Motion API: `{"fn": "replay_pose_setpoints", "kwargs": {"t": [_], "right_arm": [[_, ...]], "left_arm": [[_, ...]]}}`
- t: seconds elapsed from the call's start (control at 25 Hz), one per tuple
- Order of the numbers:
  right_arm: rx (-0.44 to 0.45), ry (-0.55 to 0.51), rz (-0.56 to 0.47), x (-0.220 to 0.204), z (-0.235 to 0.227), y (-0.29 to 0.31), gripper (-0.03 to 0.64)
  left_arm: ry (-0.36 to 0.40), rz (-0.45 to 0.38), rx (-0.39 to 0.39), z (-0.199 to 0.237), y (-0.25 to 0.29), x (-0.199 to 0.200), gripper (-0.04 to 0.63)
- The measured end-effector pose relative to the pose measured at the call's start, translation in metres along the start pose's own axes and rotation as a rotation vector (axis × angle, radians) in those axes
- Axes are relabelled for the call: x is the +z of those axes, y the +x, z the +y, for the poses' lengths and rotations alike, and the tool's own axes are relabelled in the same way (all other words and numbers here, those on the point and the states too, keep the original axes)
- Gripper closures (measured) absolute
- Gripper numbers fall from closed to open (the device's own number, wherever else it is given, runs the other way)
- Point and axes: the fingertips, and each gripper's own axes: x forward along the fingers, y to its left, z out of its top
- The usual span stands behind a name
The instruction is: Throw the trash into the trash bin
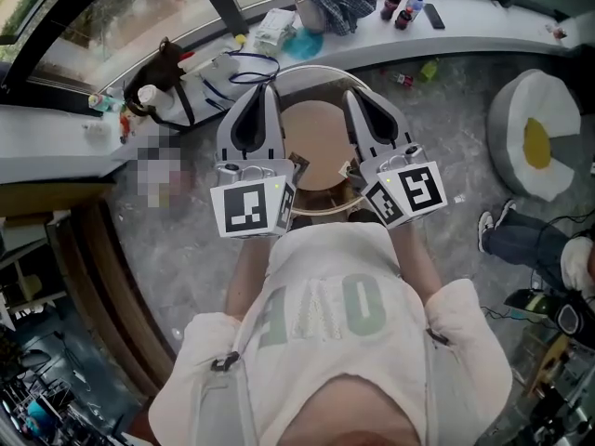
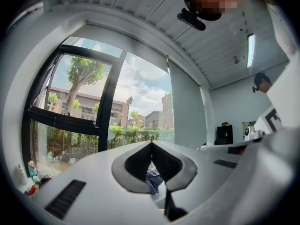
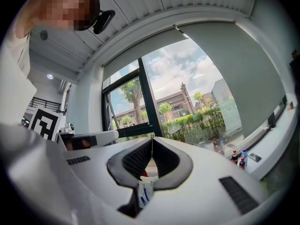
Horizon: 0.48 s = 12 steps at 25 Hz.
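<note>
Pinched shut and empty, left tongs (image 1: 264, 88) and right tongs (image 1: 359, 94) pointed level at the ledge (image 1: 502, 26), where the litter (image 1: 274, 28) lay. I judged a clean pick needed one pair opened wide before reaching that ledge, then closed squarely on one piece.

The left tongs (image 1: 265, 91) and the right tongs (image 1: 353, 97) are white moulded shells lined with dark grey ribbed pads (image 2: 138, 161). At the rear of each sits a cube (image 1: 249, 207) with black-and-white square markers. Behind the tongs, the person wears a pale short-sleeved T-shirt (image 1: 325, 360) with faded green letters (image 1: 358, 307). Grey straps (image 1: 244, 337) with dark buckles (image 1: 223, 362) run over it.
</note>
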Motion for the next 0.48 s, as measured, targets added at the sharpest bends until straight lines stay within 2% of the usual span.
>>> {"fn": "replay_pose_setpoints", "kwargs": {"t": [0.32, 0.48], "right_arm": [[-0.038, -0.003, 0.023, -0.006, -0.014, -0.021, 0.603], [-0.076, -0.008, 0.045, -0.011, -0.033, -0.036, 0.603]], "left_arm": [[0.009, 0.029, -0.043, -0.022, 0.003, -0.012, 0.583], [-0.013, 0.023, -0.095, -0.048, 0.007, -0.020, 0.583]]}}
